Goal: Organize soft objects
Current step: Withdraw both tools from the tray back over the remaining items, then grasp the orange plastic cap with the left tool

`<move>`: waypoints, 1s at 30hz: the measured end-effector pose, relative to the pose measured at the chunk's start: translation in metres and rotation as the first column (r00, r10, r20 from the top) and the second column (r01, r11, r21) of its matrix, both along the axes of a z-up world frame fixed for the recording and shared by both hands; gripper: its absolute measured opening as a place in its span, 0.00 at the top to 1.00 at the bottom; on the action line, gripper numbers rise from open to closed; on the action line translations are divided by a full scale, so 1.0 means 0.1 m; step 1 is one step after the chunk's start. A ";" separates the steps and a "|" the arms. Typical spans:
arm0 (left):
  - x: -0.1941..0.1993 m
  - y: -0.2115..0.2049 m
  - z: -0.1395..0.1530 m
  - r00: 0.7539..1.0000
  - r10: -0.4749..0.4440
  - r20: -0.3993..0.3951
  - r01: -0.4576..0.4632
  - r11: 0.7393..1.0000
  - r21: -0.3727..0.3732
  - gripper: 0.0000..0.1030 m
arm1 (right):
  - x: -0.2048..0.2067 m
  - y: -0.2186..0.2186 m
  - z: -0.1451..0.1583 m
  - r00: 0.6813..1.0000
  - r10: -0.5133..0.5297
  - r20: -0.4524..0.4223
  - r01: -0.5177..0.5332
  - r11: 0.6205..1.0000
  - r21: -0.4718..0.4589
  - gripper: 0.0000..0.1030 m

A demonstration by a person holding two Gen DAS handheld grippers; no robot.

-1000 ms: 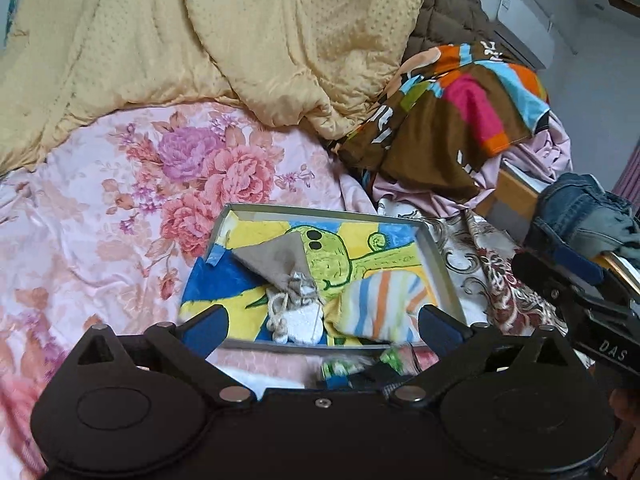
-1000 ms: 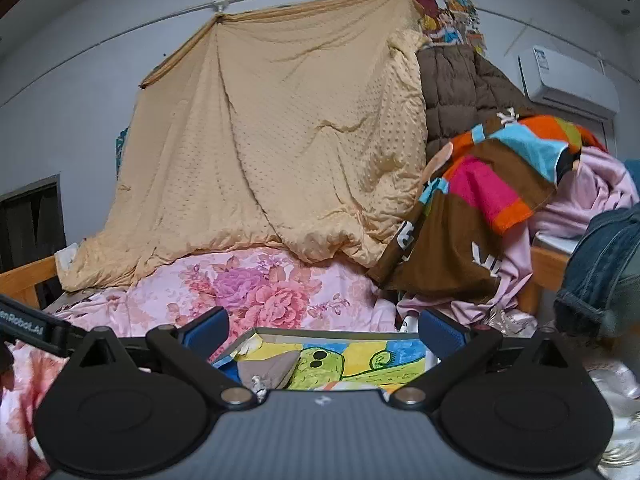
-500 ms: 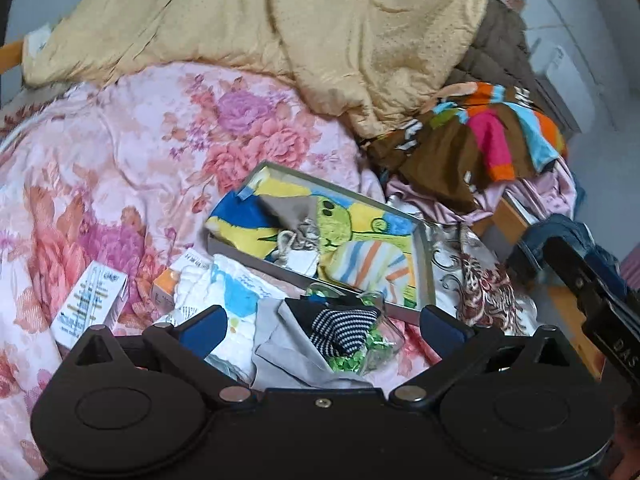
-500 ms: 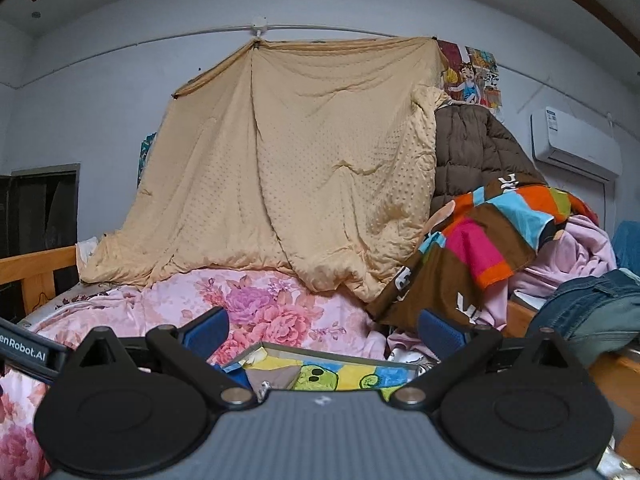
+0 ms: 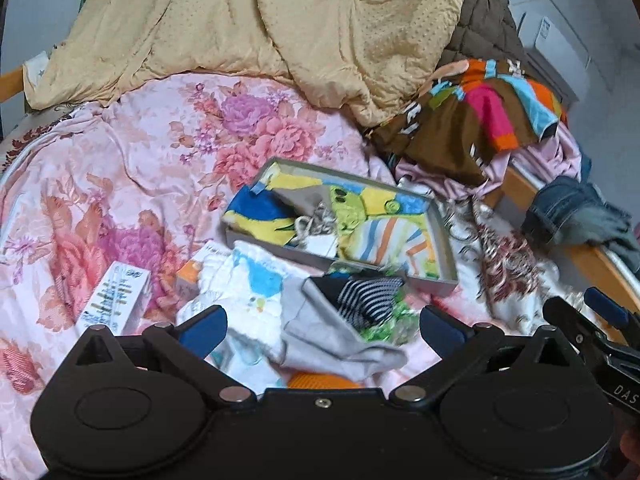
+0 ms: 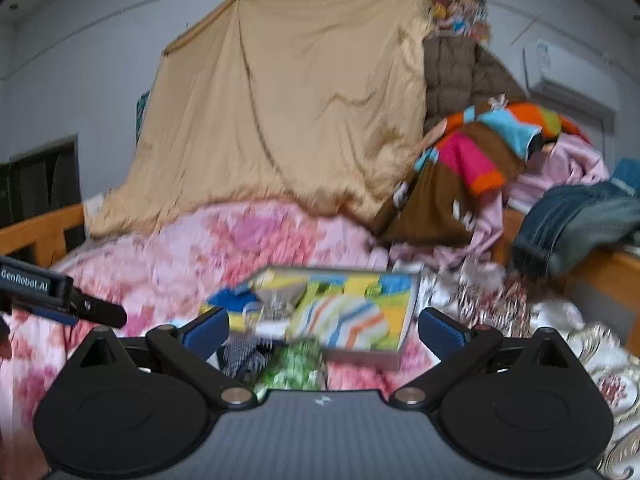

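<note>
Over on the left, a white carton (image 5: 116,300) lies on the floral bedspread (image 5: 120,168), well clear of the action. The left gripper (image 5: 322,330) hangs with its fingers spread wide and nothing between them, and dead ahead at twelve o'clock sits the loose pile: a white printed cloth (image 5: 244,292), then a grey garment (image 5: 324,332) with a striped sock (image 5: 368,294) on top. The grey garment's long axis seems to run from ten to four o'clock, so it lies slantwise to the fingers. Beyond, at one o'clock, the grey tray (image 5: 448,252) already holds folded cloths. The right gripper (image 6: 322,330), also spread and empty, looks farther back; the left appears nearer the pile.
</note>
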State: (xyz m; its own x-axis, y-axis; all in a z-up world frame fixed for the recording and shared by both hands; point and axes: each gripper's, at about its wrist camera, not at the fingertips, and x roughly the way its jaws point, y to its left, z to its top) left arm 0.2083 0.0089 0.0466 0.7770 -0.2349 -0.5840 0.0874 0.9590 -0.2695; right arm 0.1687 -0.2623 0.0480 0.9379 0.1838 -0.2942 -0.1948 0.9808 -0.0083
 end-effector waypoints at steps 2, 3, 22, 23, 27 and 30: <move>-0.01 0.00 -0.05 1.000 -0.006 -0.004 0.006 1.000 0.022 0.01 | 0.01 0.01 -0.06 0.999 0.009 -0.034 -0.010 1.000 -0.019 0.00; -0.02 -0.01 -0.08 1.000 -0.009 -0.007 0.010 0.999 0.032 0.01 | 0.02 0.03 -0.08 0.999 0.011 -0.048 -0.012 0.999 -0.029 0.00; -0.01 -0.26 -0.41 0.989 -0.121 -0.084 0.138 0.962 0.235 0.01 | 0.14 0.10 -0.36 0.984 0.070 -0.162 -0.084 0.993 -0.087 0.00; 0.01 -0.27 -0.43 0.988 -0.125 -0.093 0.144 0.959 0.244 0.01 | 0.14 0.11 -0.38 0.983 0.072 -0.167 -0.090 0.991 -0.100 0.00; 0.07 -0.30 -0.48 0.983 -0.158 -0.097 0.180 0.942 0.283 0.01 | 0.14 0.18 -0.47 0.978 0.121 -0.167 -0.149 0.975 -0.164 0.00; 0.11 -0.35 -0.51 0.972 -0.212 -0.105 0.234 0.919 0.318 0.01 | 0.13 0.27 -0.55 0.973 0.160 -0.164 -0.197 0.950 -0.243 0.00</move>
State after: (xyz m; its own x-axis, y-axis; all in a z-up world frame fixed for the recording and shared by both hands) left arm 0.2197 -0.0260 -0.0047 0.6830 -0.1851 -0.7066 0.3018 0.9524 0.0422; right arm 0.1813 -0.2350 -0.0068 0.8423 0.2456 -0.4798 -0.3840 0.8981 -0.2145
